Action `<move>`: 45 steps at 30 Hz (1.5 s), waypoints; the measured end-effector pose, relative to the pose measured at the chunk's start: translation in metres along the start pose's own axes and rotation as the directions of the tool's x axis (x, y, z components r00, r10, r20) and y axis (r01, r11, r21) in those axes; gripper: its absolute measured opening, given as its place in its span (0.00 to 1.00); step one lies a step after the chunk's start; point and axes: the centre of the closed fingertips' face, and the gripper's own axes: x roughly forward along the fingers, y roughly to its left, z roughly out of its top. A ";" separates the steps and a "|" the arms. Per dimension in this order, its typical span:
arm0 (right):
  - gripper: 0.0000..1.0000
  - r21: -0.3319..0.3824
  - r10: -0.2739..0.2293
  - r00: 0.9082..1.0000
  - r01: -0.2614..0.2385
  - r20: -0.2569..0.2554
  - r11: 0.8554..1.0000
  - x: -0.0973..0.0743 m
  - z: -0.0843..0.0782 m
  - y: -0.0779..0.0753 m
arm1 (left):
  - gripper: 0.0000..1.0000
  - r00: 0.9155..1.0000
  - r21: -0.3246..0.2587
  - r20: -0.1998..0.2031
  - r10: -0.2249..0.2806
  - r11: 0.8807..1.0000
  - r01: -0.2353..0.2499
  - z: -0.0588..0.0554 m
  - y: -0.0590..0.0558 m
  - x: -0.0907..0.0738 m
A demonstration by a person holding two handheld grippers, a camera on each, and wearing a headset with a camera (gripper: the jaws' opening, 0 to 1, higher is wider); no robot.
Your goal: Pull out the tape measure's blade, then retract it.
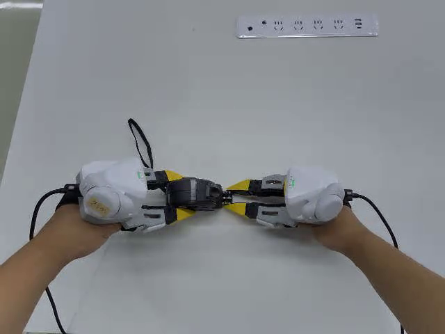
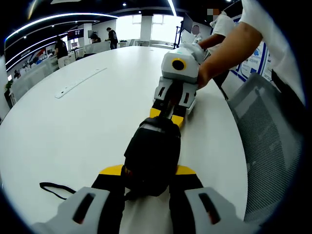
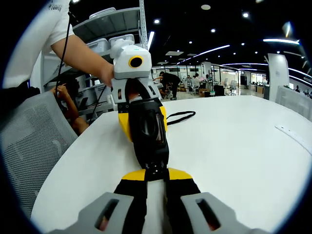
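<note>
Forearms aside, the left hand [image 1: 73, 226] and right hand [image 1: 337, 229] lie nearest in the head view. Each steers a gripper low over the white table [image 1: 208, 90]. The left gripper [image 1: 179, 195] is clamped across the black tape measure [image 1: 198, 193], anchoring its case so a pull has something to work against. The right gripper [image 1: 236, 197] faces it nose to nose, and a power strip [image 1: 306, 26] lies well apart.

Left gripper view: yellow-tipped jaws straddle the case's flanks, and its wrist strap [image 2: 53, 189] trails loose on the table.

Right gripper view: the jaws are pinched together on the blade tip [image 3: 155, 168] at the case's mouth, though the hook itself is too small to confirm. No blade length shows between the grippers, so extension has probably not begun.
</note>
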 end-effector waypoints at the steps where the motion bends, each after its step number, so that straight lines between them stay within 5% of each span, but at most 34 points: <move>1: 0.13 0.006 -0.001 1.000 0.001 0.002 1.000 0.000 0.000 0.000 | 0.31 1.000 -0.002 0.002 -0.003 1.000 0.003 -0.001 0.000 0.000; 27: 0.11 0.001 0.004 1.000 -0.004 -0.001 1.000 -0.001 -0.001 0.002 | 0.30 1.000 0.011 -0.012 -0.017 1.000 0.018 -0.003 0.001 0.000; 45: 0.10 -0.002 -0.012 1.000 0.012 -0.007 1.000 -0.017 -0.008 0.001 | 0.30 1.000 0.013 -0.009 -0.020 1.000 0.020 -0.003 0.000 0.000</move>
